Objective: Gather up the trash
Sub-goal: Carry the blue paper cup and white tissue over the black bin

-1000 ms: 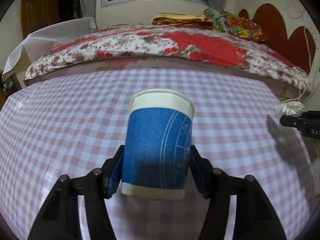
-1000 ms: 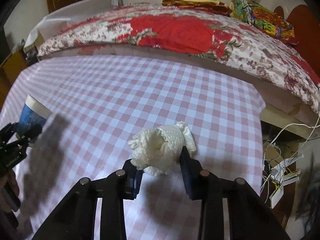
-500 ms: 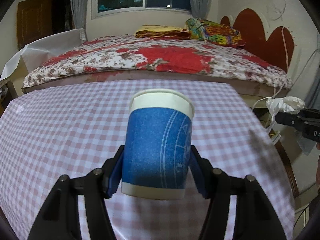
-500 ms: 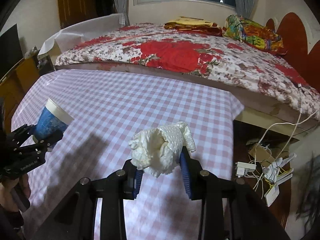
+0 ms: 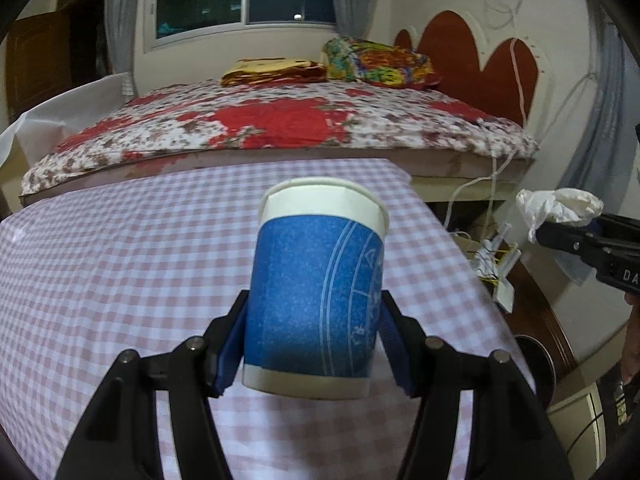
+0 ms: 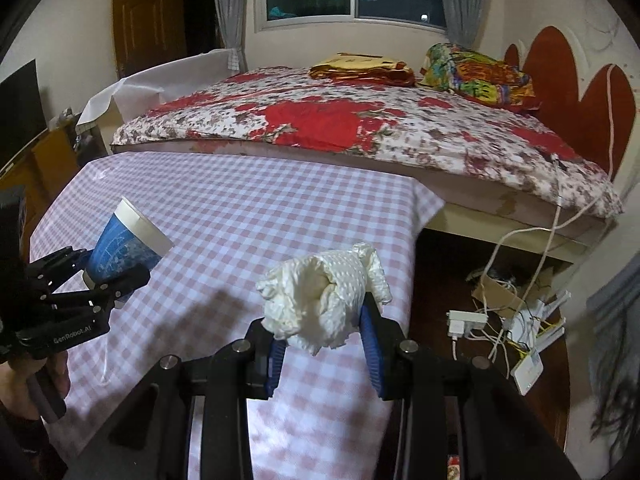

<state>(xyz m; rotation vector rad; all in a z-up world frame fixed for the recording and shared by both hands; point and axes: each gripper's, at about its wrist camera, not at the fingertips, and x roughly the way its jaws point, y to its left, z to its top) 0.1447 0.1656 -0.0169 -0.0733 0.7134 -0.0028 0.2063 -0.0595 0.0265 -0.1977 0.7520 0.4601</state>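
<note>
Pink-and-white checked cloth covers the table below me, and its whole top is bare. Its far edge runs just beside the bed with the red floral cover; its right edge drops off to dark floor where a tangle of white cables and chargers lies. Open air hangs above the table on every side of me.

My left gripper is clamped on the blue paper cup: the blue pads press its lower wall from both sides, the white rim pointing up and away from me, the cup's base just ahead of my knuckles and lifted clear of the cloth. From the right wrist view the same cup leans toward the middle of the table, well above its left part.

My right gripper is closed on the crumpled white tissue wad. The wad bulges up and forward past the pads, held over the table's right front corner, close to that edge. From my left side it shows beyond the table's right edge, well apart from the cup.
</note>
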